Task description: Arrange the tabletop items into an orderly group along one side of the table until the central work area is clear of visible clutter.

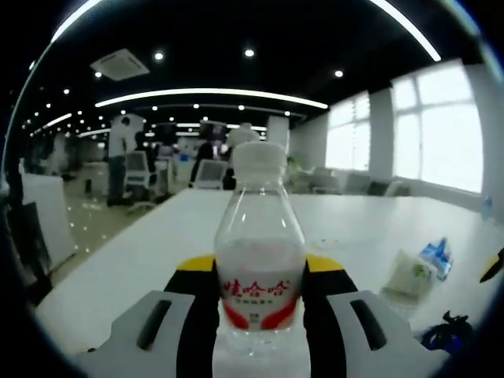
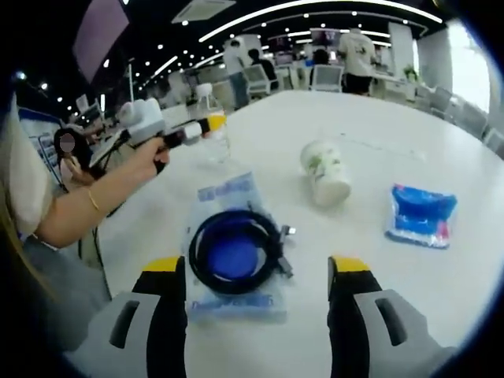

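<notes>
A clear water bottle with a white cap and a red label stands upright between my left gripper's jaws, which press on both its sides. In the right gripper view a person's hand holds that left gripper at the table's far left with the bottle in it. My right gripper is open wide. Between its jaws a coiled black cable rests on a blue-and-white packet. A paper cup lies on its side beyond.
A blue tissue pack lies right of the cup on the white table. In the left gripper view the cup, blue pack and cable sit at the right. Office chairs and people stand behind the table.
</notes>
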Tool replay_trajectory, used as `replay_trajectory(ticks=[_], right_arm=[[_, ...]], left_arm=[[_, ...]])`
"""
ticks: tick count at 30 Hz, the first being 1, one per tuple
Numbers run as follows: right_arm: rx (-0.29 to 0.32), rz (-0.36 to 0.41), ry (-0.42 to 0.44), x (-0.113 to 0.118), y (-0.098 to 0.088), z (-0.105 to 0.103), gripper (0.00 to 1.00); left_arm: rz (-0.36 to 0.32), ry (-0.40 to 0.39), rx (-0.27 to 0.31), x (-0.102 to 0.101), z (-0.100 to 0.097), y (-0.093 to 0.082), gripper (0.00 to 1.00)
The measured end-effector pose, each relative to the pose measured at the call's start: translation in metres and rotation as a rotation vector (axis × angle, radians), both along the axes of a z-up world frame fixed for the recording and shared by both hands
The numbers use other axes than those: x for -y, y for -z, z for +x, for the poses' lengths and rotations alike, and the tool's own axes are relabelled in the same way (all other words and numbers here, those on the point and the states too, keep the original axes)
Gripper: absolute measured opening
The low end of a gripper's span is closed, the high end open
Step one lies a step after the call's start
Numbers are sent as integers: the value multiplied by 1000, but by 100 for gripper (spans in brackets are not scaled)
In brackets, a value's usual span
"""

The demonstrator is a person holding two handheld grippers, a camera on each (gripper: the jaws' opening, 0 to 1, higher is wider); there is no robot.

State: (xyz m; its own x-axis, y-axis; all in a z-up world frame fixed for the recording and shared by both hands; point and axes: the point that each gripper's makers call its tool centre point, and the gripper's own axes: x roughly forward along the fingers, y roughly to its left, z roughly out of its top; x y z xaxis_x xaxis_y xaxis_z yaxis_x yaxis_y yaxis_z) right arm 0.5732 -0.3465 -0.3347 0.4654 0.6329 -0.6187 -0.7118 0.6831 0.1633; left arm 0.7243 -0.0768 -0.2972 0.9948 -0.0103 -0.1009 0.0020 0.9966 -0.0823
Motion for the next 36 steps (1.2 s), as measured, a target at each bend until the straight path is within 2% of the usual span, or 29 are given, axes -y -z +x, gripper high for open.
replay_trajectory(ticks=[8, 14, 23, 28, 36], right_arm=[[12, -12, -13, -2, -1, 3, 71], [24, -14, 3, 0, -4, 8, 71], [14, -7, 22, 3, -3, 9, 69], [13, -6, 28, 4, -3, 10, 68], [11, 10, 49, 4, -4, 14, 68]], left_arm=[[10, -9, 16, 5, -5, -1, 38], [45, -15, 23, 8, -9, 0, 38], [67, -10, 26, 8, -15, 3, 38], [45, -2, 35, 5, -16, 3, 38], [48, -11, 49, 8, -15, 3, 39]])
